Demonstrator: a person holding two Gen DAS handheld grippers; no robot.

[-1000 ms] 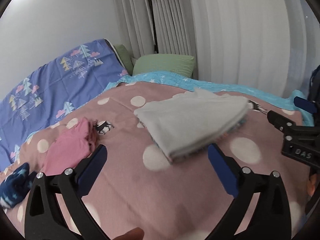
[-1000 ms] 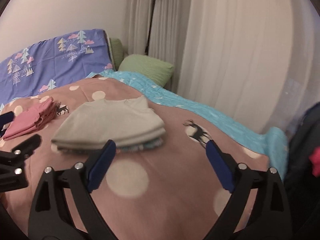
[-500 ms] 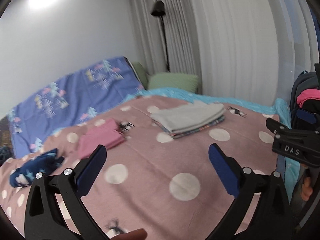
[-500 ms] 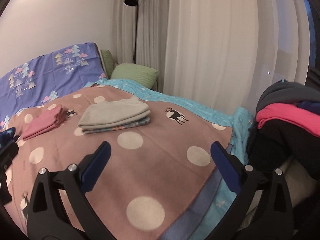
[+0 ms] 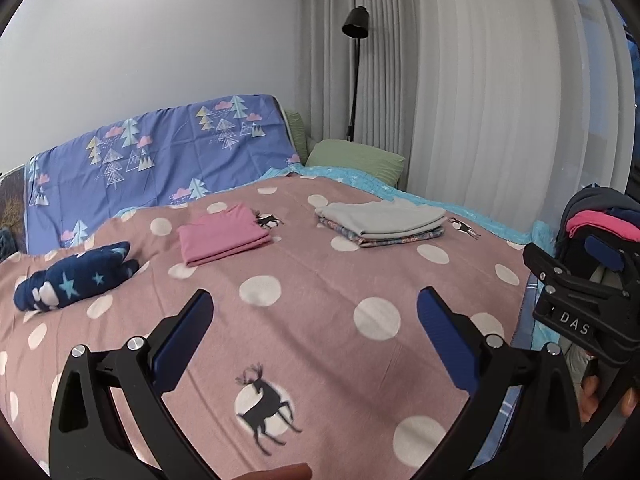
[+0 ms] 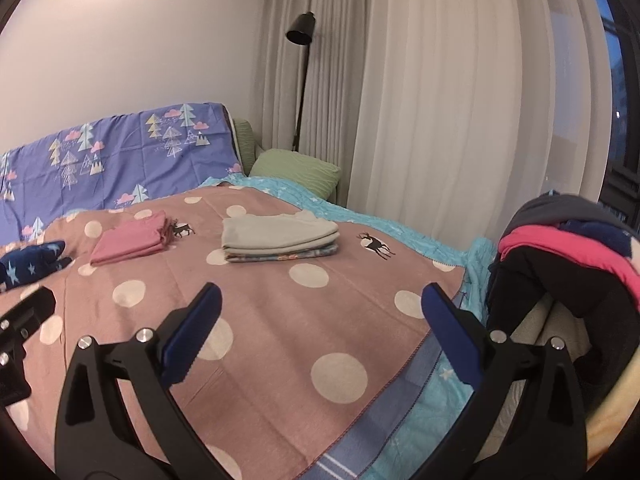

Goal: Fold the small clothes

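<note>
A folded grey garment [image 5: 382, 218] [image 6: 280, 232] lies on top of a patterned folded one on the pink dotted blanket [image 5: 320, 280] [image 6: 260, 320]. Left of that stack sits a folded pink garment [image 5: 222, 236] [image 6: 130, 240], and further left a rolled navy star-print piece [image 5: 72, 276] [image 6: 28, 268]. My left gripper [image 5: 314, 304] is open over the near blanket, holding nothing. My right gripper [image 6: 320, 300] is open too, above the blanket's right edge; it also appears at the right of the left wrist view [image 5: 576, 276]. A heap of unfolded clothes [image 6: 568, 256] [image 5: 600, 216] sits beside the bed at right.
A purple tree-print cover [image 5: 152, 160] and a green pillow [image 5: 356, 156] lie at the head of the bed. A black floor lamp [image 5: 354, 32] stands before pale curtains [image 5: 480, 100]. A turquoise sheet [image 6: 400, 232] edges the bed on the right.
Both grippers have pulled back and up from the grey stack, which now lies far off on the blanket. The clothes heap at right has come into view.
</note>
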